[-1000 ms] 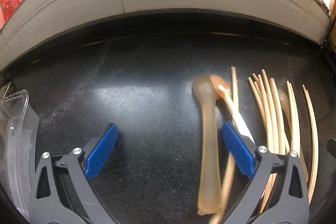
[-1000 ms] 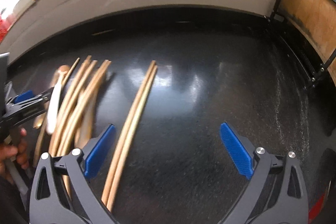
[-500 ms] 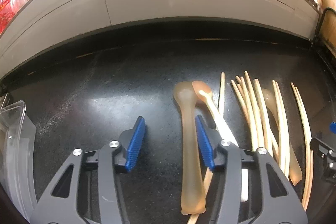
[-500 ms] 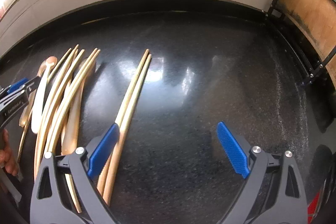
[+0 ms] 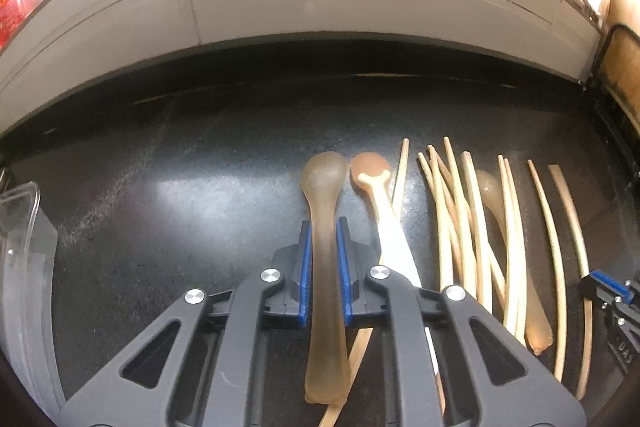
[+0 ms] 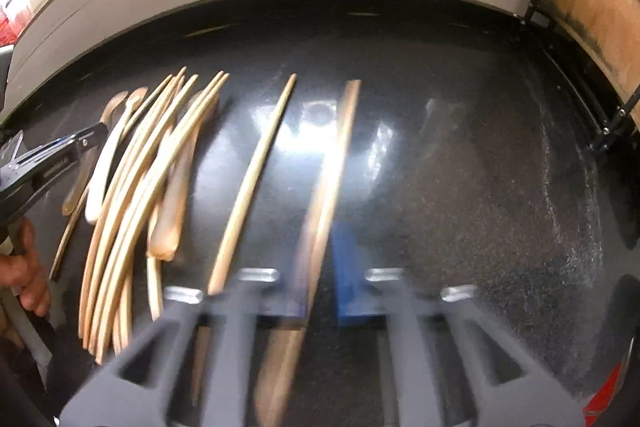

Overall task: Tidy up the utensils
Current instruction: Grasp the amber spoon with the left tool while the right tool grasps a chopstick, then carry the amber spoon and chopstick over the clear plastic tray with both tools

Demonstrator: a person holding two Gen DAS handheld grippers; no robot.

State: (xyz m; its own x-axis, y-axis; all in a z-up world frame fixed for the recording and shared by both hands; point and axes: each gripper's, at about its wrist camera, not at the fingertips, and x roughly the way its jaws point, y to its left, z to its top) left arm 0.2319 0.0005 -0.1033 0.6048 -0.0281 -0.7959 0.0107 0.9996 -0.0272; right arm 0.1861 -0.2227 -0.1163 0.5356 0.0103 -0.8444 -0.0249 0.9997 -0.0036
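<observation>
While our left tool [image 5: 324, 267] closes on the translucent spoon [image 5: 325, 211], our blurred right tool [image 6: 320, 291] seems clamped on one chopstick [image 6: 334, 163] over the counter [image 6: 460, 147].

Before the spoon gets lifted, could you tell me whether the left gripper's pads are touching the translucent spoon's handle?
Touching. In the left wrist view the left gripper is closing, and its blue pads press both sides of the translucent spoon.
</observation>
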